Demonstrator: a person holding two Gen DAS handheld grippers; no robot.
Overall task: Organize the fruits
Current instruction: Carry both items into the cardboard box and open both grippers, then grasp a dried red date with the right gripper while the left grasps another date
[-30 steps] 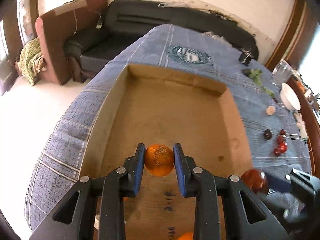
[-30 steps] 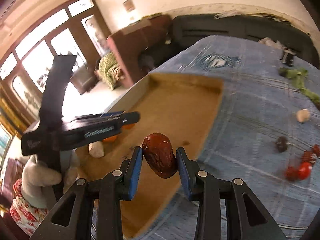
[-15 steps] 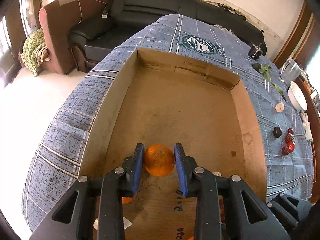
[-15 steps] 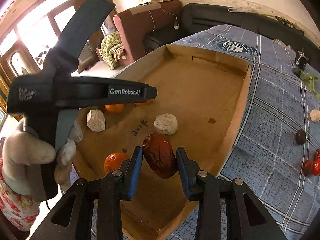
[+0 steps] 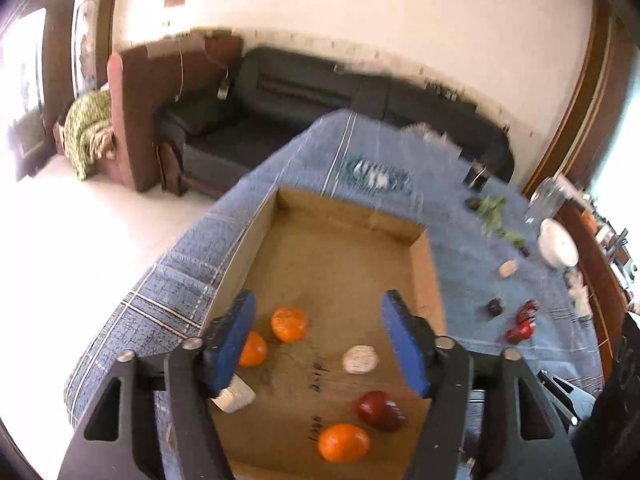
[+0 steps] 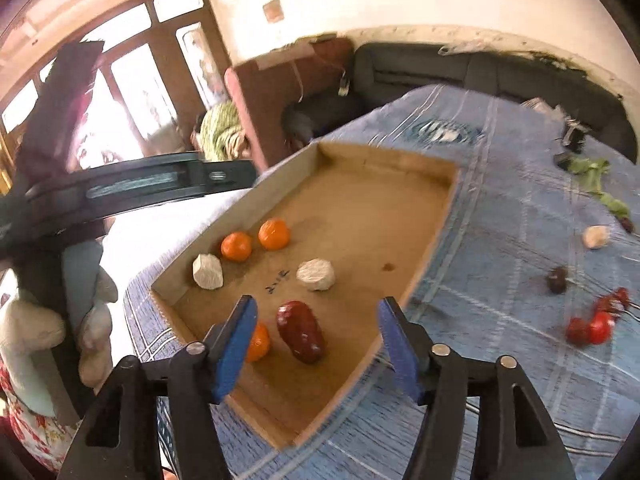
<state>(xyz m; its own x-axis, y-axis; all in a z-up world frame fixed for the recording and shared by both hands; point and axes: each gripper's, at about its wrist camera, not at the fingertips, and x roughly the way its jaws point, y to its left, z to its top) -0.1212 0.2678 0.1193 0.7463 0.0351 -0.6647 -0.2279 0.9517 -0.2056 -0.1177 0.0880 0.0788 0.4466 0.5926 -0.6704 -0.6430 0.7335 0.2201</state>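
Both tongs point(image 5: 318, 346) point(image 6: 316, 346) gape empty over a cardboard tray point(image 6: 436, 240) on blue checked cloth point(image 6: 500, 208) near a black sofa point(image 5: 304, 92).

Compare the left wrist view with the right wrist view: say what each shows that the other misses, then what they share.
Only the left wrist view shows the white bowl and the glass jar at the table's far right edge.

Only the right wrist view shows the left gripper's black body from outside, the person's gloved hand on it, and the bright windows.

Both show the cardboard tray holding three oranges, two pale lumps and the dark red fruit, the red cherry tomatoes on the blue cloth, and open blue fingers.
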